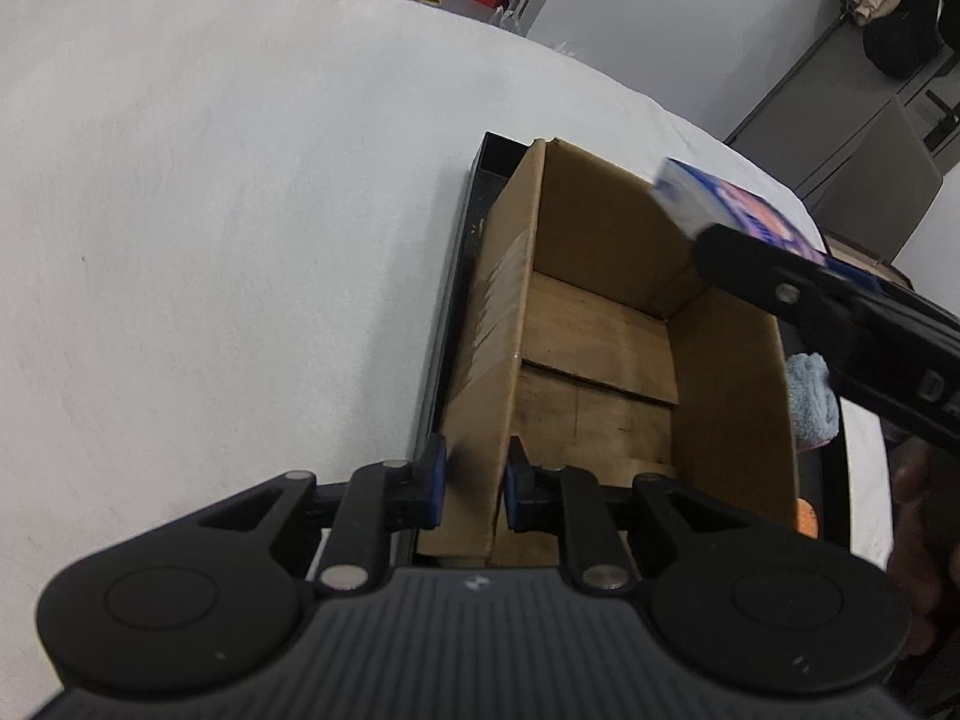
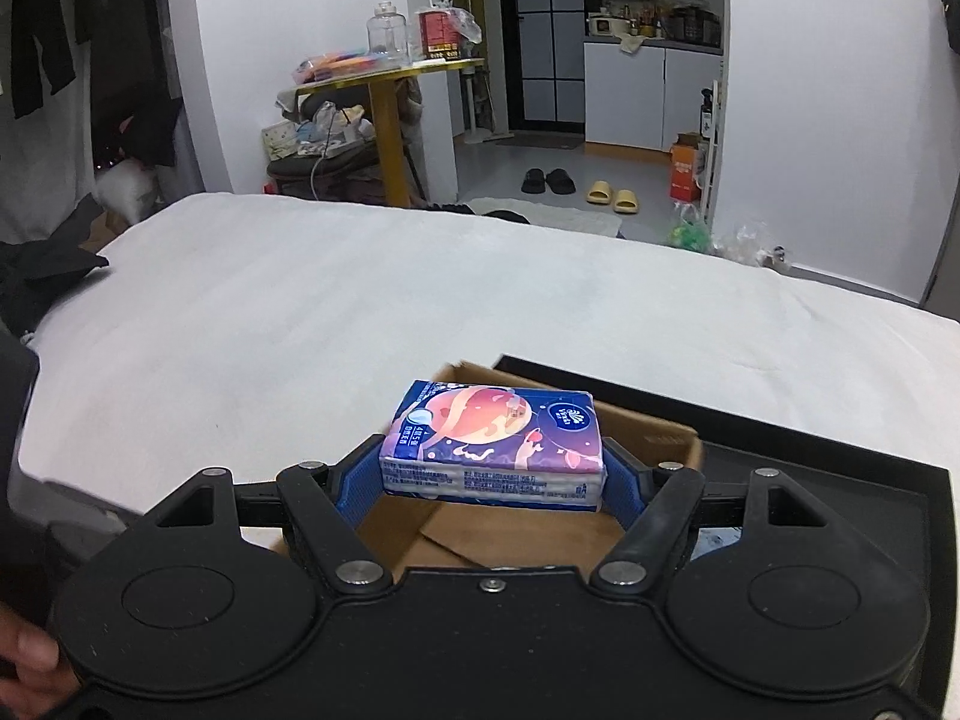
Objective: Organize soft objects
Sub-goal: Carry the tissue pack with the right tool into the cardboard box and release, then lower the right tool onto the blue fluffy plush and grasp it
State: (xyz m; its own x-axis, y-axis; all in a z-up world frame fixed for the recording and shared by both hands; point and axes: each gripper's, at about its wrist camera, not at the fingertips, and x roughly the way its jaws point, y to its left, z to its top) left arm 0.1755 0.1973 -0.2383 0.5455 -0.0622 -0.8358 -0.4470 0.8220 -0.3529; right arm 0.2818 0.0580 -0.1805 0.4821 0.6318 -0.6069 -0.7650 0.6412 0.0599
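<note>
Cardboard box point(image 1: 600, 324) rim between left gripper point(image 1: 474, 480) pads

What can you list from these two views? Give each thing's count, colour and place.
Cardboard box: one, brown, open, in the tray.
Tray: one, black, on the bed.
Tissue pack: one, blue-purple, held over the box.
Towel: one, light blue, right of the box.
Bed sheet: one, white.
Slippers: one yellow pair, floor; black pair beside.
Left claw: black, astride the box wall.
Right claw: black, gripping the pack.
</note>
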